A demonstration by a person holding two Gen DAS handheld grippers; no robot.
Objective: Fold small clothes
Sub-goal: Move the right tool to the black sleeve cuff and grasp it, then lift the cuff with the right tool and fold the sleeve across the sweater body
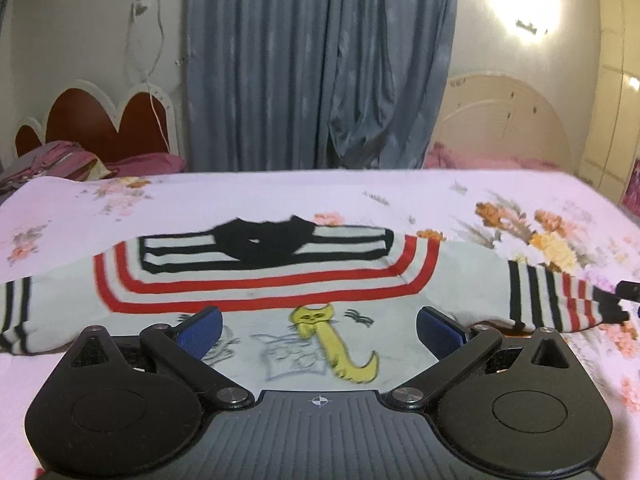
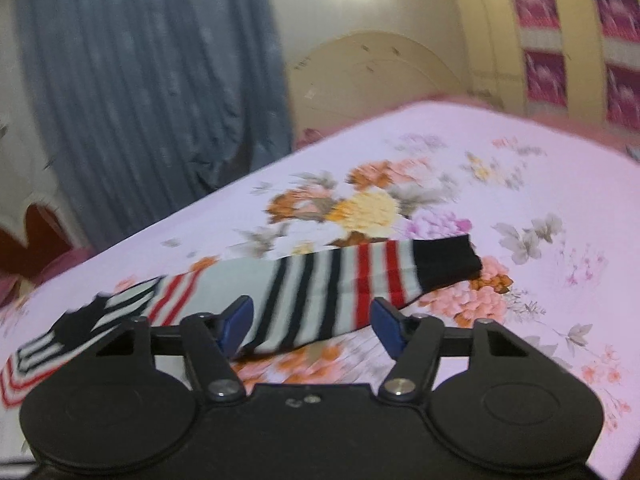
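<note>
A small white sweater (image 1: 256, 300) with red and black stripes and a yellow cat print lies flat on the floral bedsheet, collar away from me. My left gripper (image 1: 318, 330) hovers over its lower front, blue pads wide apart and nothing between them. The sweater's right sleeve (image 2: 320, 284), striped with a black cuff, stretches out to the right. My right gripper (image 2: 312, 326) stands over that sleeve near its striped part, the sleeve showing in the gap between the blue fingers (image 2: 386, 326) without either one pressing on it. A dark bit of the right gripper (image 1: 630, 290) peeks in at the left view's right edge.
The pink floral bedsheet (image 1: 400, 200) covers the whole bed. A blue curtain (image 1: 320, 64) hangs behind it. A red heart-shaped headboard (image 1: 108, 124) with pink pillows stands at the back left, a cream headboard (image 1: 504, 120) and a wardrobe (image 2: 540, 40) at the back right.
</note>
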